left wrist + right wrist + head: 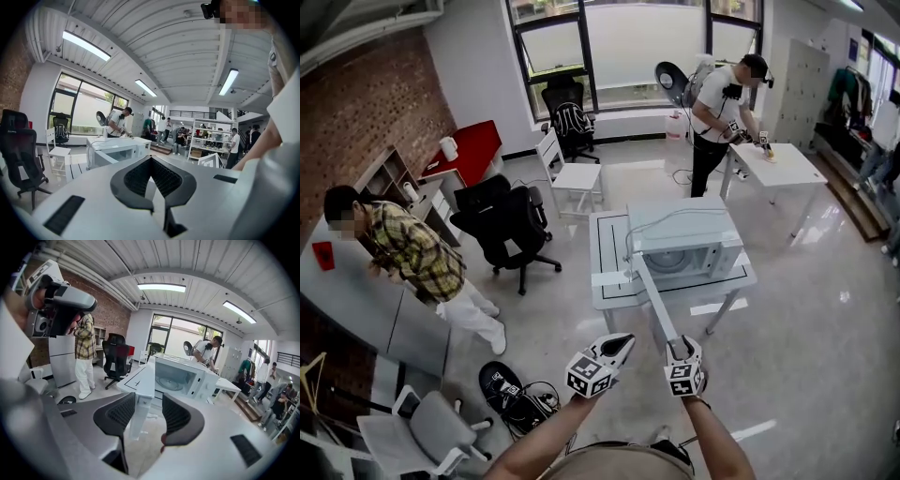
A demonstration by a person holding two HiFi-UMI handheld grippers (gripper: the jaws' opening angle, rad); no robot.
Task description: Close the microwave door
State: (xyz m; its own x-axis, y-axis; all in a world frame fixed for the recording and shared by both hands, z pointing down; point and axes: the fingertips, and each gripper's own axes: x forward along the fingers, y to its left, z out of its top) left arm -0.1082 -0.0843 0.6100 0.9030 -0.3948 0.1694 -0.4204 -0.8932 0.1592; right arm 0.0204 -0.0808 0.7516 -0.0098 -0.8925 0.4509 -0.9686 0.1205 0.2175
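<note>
On white table (609,281): microwave (684,246), door (658,305) swung wide open, jutting from microwave front. At door's outer edge, away from microwave body: right gripper (146,404), jaws spread, door edge between pads, unclamped. Just left of there: left gripper (150,161), tips pressed together, empty.

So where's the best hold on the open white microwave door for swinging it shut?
Its free vertical edge, farthest from the hinge, approached end-on from the person's side. The white microwave door stands wide open, a thin slab pointing away from the white microwave, so that edge slips between open jaws; the right gripper straddles it.
</note>
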